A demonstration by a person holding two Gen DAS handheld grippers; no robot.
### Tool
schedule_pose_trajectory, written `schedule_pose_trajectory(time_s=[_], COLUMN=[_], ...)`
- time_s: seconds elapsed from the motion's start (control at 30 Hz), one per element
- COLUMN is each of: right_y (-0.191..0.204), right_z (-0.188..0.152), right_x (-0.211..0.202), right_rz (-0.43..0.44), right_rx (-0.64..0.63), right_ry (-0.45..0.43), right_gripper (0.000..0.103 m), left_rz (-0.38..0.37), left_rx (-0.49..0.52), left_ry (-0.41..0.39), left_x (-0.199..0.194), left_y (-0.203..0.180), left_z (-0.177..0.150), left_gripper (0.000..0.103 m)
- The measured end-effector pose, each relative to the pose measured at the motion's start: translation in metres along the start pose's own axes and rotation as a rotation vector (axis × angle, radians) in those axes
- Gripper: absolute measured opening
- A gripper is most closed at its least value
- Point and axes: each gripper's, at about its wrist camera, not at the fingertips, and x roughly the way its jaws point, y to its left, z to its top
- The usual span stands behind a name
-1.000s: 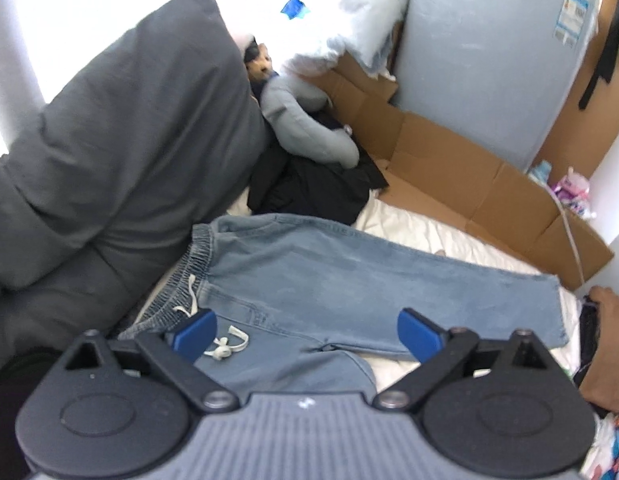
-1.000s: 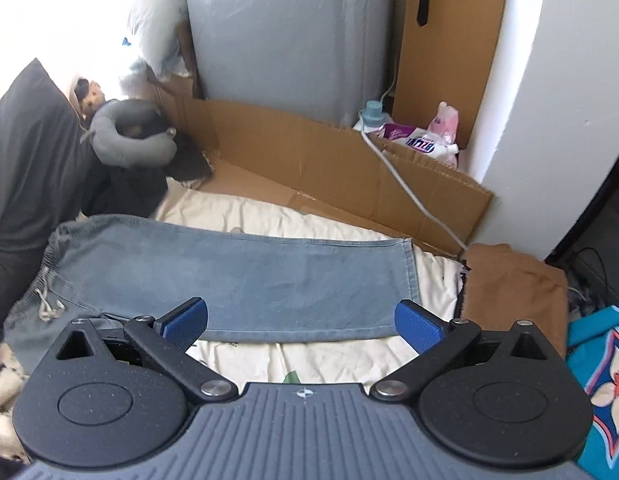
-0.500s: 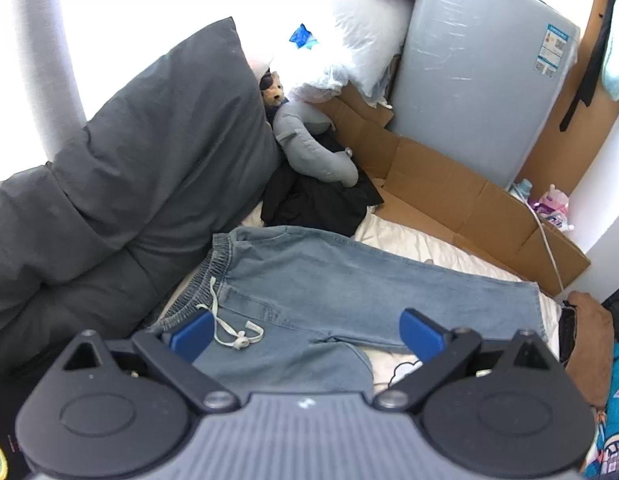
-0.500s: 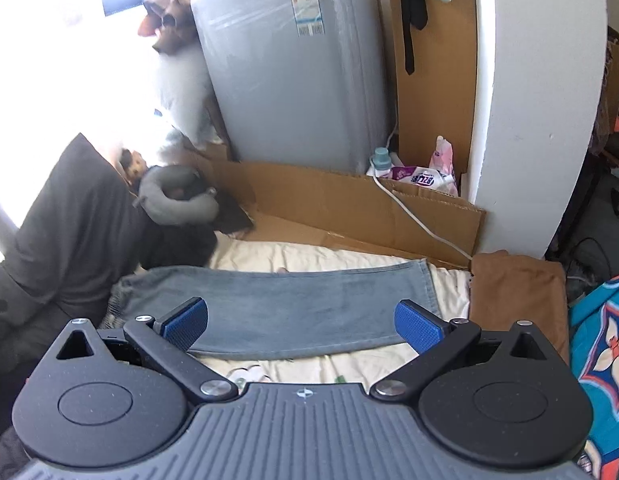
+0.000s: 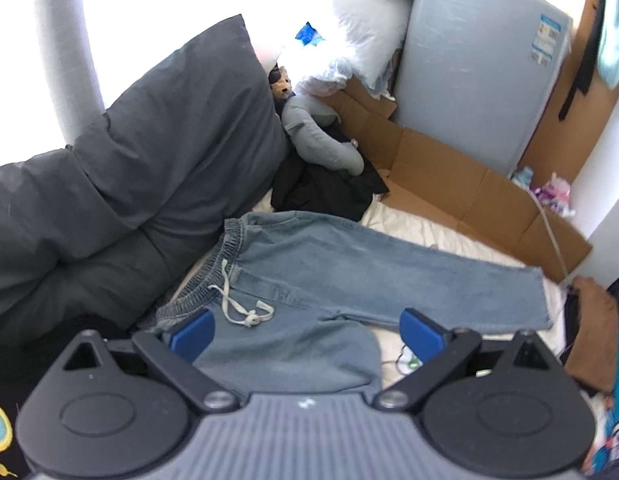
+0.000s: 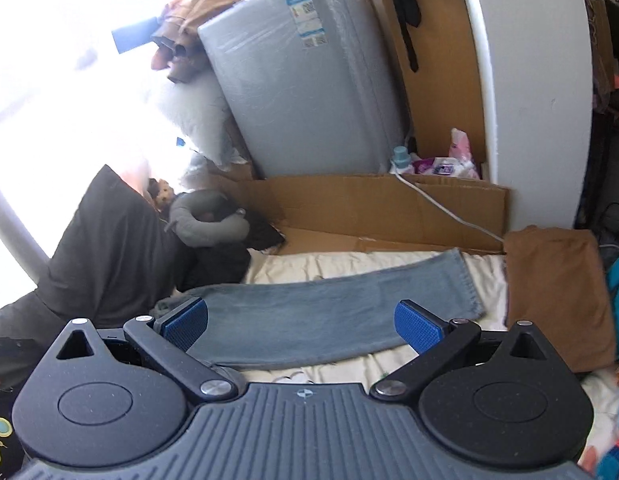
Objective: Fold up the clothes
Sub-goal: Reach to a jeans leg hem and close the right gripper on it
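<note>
1. Holding my left gripper (image 5: 307,334) above the near side of the bed, I look down and forward over the jeans (image 5: 349,276); its two blue pads (image 5: 191,332) stand wide apart and nothing is between them.
2. My right gripper (image 6: 301,326) is also raised over the bed and points along the leg of the jeans (image 6: 329,312). Its fingers are spread wide too, and they carry nothing.
3. Neither tool touches the cloth; both hang over it, tilted downward.
4. The jeans lie flat on the cream sheet (image 5: 441,236). The elastic waistband (image 5: 225,256) is at the left, next to the dark pillow (image 5: 157,136), and one leg runs straight to the right.
5. The hem of this leg (image 6: 467,284) ends just beside a folded brown cloth (image 6: 557,296) at the right edge of the bed.
6. The other leg is bent back under my left gripper, so I see only its rounded upper part (image 5: 309,352).
7. The white drawstring (image 5: 245,308) lies loose on the front of the jeans, close to the left pad.
8. Behind the jeans there is a grey neck cushion (image 5: 321,144) on top of a black garment (image 5: 325,192), then flat cardboard (image 5: 449,176) and a grey appliance (image 6: 309,92) wrapped in plastic.
9. My own hands are not visible in either view.
</note>
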Motion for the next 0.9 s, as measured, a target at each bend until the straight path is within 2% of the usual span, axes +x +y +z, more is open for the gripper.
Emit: schedule_pose_trajectory(time_s=[0.07,0.2,0.53,0.6,0.67,0.8,0.9], right_y=[0.002,0.0,0.01,0.014,0.019,0.03,0.041], right_z=[-0.015,-0.047,-0.107,-0.119,-0.132,-0.157,-0.176], right_x=[0.008,0.033,0.094,0.109,0.124,0.16,0.187], right_rz=[0.011,0.03,0.059,0.084,0.1,0.128,0.146], right_rx=[-0.003,0.01,0.016,0.035,0.038,0.026,0.011], right_ry=[0.009,0.086,0.229,0.257,0.286,0.36,0.412], right_gripper=[0.102,0.102,0.097,0.097,0.096,0.085,0.084], left_rz=[-0.001,-0.021,0.007,0.016,-0.008,-0.023,-0.019], left_rx=[0.002,-0.045,-0.07,-0.05,-0.005,0.041,0.044], left_ry=[0.005,0.061,0.22,0.249,0.272,0.322,0.367], left_x=[0.007,0.029,0.086,0.097,0.107,0.129,0.15], left_y=[0.0,0.006,0.022,0.022,0.021,0.016,0.014], left_z=[-0.008,-0.028,-0.091,-0.103,-0.114,-0.131,-0.142], left_gripper=[0.1,0.1,0.099,0.099,0.099,0.099,0.099])
